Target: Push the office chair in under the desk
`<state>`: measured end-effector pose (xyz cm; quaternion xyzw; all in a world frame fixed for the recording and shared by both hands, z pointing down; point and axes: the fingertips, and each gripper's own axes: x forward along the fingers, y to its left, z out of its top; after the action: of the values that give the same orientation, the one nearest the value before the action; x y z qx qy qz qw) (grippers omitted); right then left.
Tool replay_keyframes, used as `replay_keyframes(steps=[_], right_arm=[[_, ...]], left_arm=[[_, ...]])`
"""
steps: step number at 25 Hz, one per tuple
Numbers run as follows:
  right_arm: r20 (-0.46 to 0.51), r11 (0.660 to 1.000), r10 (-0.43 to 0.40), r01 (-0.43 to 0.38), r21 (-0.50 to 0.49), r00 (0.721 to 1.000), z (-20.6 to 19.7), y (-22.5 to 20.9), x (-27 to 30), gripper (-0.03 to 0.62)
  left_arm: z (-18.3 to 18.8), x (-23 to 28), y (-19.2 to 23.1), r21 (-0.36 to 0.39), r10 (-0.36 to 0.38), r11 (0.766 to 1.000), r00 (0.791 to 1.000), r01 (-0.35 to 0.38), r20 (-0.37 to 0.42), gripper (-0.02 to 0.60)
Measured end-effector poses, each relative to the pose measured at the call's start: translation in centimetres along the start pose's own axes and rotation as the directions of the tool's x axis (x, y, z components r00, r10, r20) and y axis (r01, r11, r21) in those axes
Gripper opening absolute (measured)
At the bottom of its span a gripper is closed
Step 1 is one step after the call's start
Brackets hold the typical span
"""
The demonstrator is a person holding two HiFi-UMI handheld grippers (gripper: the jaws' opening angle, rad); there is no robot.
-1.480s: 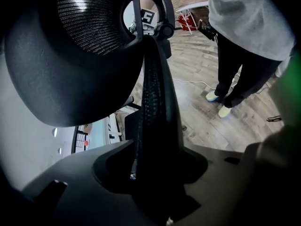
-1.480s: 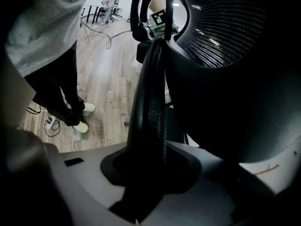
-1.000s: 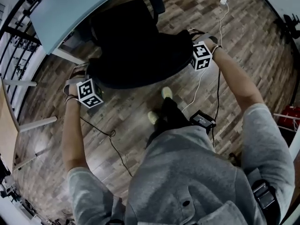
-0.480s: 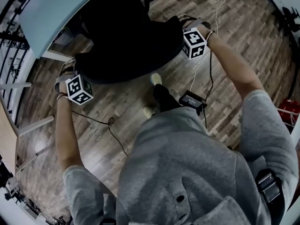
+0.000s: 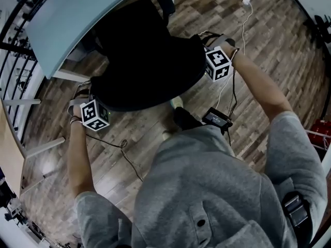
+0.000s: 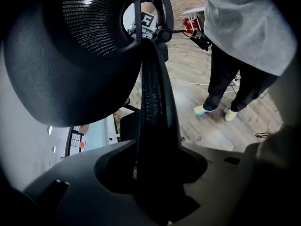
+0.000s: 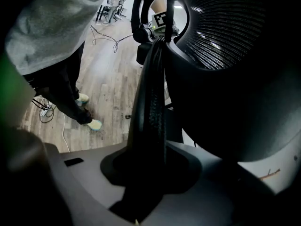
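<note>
chair: black office chair (image 5: 145, 50), backrest toward the person, front part tucked under the desk edge, the rest out on the wood floor (image 5: 258, 30)
desk: pale top (image 5: 77, 14) at upper left, partly over the chair
left gripper: (image 6: 155, 175) clenched on the backrest rim (image 6: 153, 102), left side of the back
right gripper: (image 7: 146, 173) clenched on the same rim, right side
step: mid-push, both grippers on the backrest; looks partway in, not done
next move: likely needs an even forward shove from both sides toward the desk, so the chair rolls straight and doesn't swivel
watch: shoe (image 5: 176, 103) just beside the chair base; loose cable (image 5: 121, 146) on the floor behind the left arm
</note>
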<state>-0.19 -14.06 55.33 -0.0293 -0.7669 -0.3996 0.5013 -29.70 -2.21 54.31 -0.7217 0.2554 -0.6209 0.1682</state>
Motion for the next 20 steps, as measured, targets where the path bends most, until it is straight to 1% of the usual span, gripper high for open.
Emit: replay_keyframes(steps=[8, 13, 20], right_arm=[[0.006, 1.000, 0.000, 0.000, -0.011, 1.000, -1.6, -2.6, 1.9, 0.121], [0.009, 1.000, 0.004, -0.004, -0.020, 1.000, -2.7, -3.7, 2.4, 0.121], [0.013, 0.999, 0.003, -0.002, -0.032, 1.000, -3.8, -5.1, 3.5, 0.121]], left_arm=[[-0.7, 1.9, 2.2, -0.015, -0.010, 1.000, 1.000, 0.010, -0.024, 0.199], [-0.2, 2.4, 3.4, -0.014, 0.006, 1.000, 1.000, -0.006, -0.020, 0.199], [-0.5, 3.7, 4.5, -0.024, -0.010, 1.000, 0.999, 0.009, -0.047, 0.198]])
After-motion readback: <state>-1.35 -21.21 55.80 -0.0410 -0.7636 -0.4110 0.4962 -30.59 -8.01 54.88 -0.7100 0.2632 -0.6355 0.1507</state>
